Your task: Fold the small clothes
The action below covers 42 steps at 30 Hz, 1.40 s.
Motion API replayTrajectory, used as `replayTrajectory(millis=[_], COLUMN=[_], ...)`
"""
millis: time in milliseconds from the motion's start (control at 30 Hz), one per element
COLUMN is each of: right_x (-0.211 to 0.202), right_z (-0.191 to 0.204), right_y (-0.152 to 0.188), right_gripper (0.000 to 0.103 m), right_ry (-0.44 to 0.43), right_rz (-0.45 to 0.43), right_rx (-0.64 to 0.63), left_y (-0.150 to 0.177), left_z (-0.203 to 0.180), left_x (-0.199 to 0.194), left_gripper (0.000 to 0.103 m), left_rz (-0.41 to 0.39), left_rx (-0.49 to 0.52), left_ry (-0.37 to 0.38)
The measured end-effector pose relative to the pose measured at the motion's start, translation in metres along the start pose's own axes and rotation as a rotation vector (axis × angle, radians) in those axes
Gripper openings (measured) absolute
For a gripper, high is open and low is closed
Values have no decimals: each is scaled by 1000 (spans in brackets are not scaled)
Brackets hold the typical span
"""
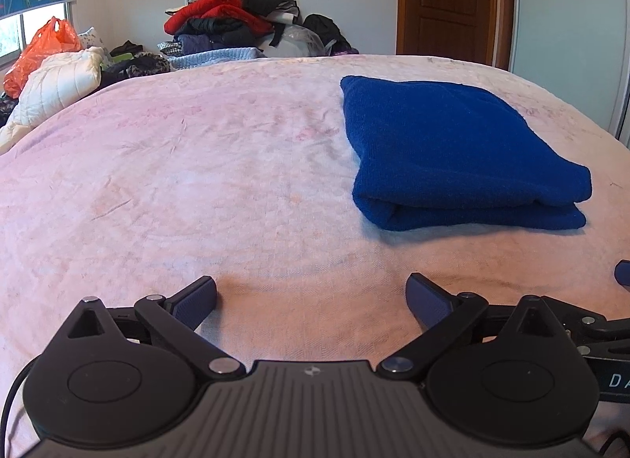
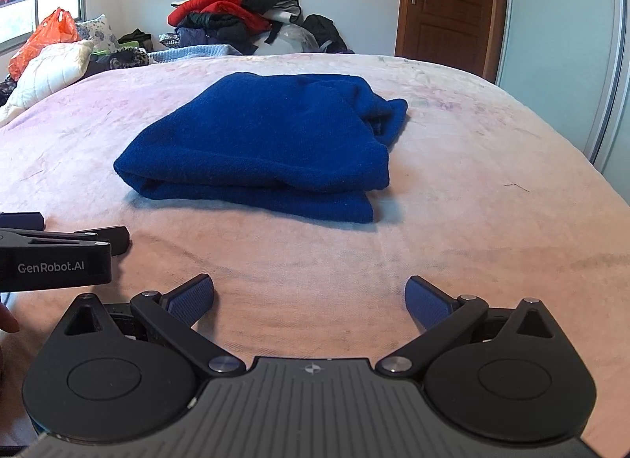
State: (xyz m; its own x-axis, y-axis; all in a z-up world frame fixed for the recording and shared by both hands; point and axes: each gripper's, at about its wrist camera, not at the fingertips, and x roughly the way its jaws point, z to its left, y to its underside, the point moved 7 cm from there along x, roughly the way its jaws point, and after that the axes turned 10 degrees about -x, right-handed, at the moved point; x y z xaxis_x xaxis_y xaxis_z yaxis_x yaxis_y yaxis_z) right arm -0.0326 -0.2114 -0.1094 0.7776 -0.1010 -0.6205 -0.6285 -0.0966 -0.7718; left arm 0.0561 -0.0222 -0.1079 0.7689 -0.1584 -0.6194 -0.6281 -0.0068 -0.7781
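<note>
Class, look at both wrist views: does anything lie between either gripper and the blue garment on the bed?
Nothing visible does. Only bare pink bedspread lies between the open right gripper and the folded blue garment. The same holds for the open left gripper, with the garment ahead to its right.

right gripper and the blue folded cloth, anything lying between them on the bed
Nothing: in the right wrist view only bare pink bedspread lies between the open right gripper and the blue folded cloth.

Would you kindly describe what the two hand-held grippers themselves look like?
Both the left hand-held gripper and right hand-held gripper are matte black, with round hubs, silver pivot screws, a ribbed grey centre plate and blue textured pads. The left's side reads "GenRobot.AI" in white; a black cable trails from it.
</note>
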Motion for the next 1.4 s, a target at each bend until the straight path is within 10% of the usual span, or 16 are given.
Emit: replayTrajectory(millis=[1400], right_x=[-36], right_z=[-22], right_y=[-18], right_gripper=[103], right_ry=[19], right_rz=[-20], right_rx=[66], left_y=[-10], left_z=[-18], left_x=[-20], left_gripper=[103], left_rz=[71], left_rx=[33], left_ry=[-6])
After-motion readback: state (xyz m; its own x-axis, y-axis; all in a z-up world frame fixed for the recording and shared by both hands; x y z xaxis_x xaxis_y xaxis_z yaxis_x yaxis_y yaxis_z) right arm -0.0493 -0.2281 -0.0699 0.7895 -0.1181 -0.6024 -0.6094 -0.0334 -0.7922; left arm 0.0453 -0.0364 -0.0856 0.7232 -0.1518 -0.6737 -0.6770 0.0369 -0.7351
